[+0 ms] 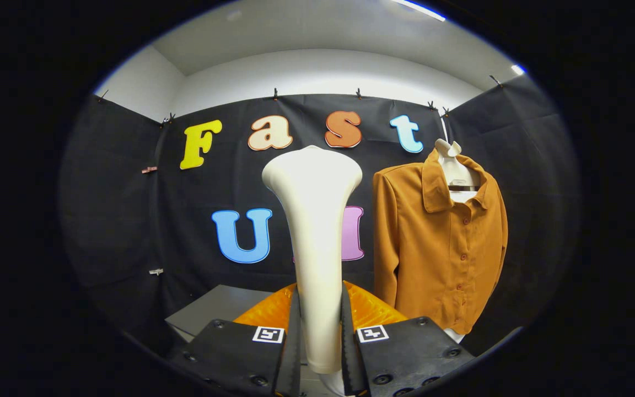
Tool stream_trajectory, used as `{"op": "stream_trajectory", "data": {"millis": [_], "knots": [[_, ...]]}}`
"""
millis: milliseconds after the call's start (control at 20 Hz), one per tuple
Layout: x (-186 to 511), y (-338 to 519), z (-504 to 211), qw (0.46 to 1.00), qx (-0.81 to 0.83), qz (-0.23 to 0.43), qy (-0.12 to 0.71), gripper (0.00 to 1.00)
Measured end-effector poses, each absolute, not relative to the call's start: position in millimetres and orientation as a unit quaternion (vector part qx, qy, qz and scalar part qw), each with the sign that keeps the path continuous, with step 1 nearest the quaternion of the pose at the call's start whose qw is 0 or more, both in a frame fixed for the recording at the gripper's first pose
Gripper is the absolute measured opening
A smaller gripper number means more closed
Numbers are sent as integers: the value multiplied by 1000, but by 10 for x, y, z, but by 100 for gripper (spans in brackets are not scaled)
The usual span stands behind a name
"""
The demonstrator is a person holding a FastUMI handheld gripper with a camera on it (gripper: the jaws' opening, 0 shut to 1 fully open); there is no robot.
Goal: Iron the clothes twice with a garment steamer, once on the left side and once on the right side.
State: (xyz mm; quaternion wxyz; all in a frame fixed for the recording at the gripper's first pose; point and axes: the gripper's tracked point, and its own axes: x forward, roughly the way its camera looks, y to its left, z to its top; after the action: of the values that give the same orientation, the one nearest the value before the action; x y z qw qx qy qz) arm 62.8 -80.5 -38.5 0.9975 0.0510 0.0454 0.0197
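The hand-held gripper [320,342] was clamped on the garment steamer [315,231], both fingers [294,342] pressed against the sides of its lower handle with only the handle's width between them. The steamer stood upright between the fingers, its cream-white body narrow at the grip and flaring to a broad rounded head above. The gripper pointed level toward the booth's back wall, fingers side by side. Just beyond the fingers, behind the steamer's handle, sat an orange ribbed object [370,309] whose nature I could not tell, and to its left a grey box [215,309]. The clothes, a mustard-brown buttoned shirt [439,248], hung on a white hanger [452,165] against the wall, to the right of the steamer head and apart from it.
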Motion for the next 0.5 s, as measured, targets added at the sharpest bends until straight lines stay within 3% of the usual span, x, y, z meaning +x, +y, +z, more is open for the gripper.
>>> {"op": "stream_trajectory", "data": {"millis": [500], "knots": [[623, -783, -361, 998, 45, 25, 40, 33]]}}
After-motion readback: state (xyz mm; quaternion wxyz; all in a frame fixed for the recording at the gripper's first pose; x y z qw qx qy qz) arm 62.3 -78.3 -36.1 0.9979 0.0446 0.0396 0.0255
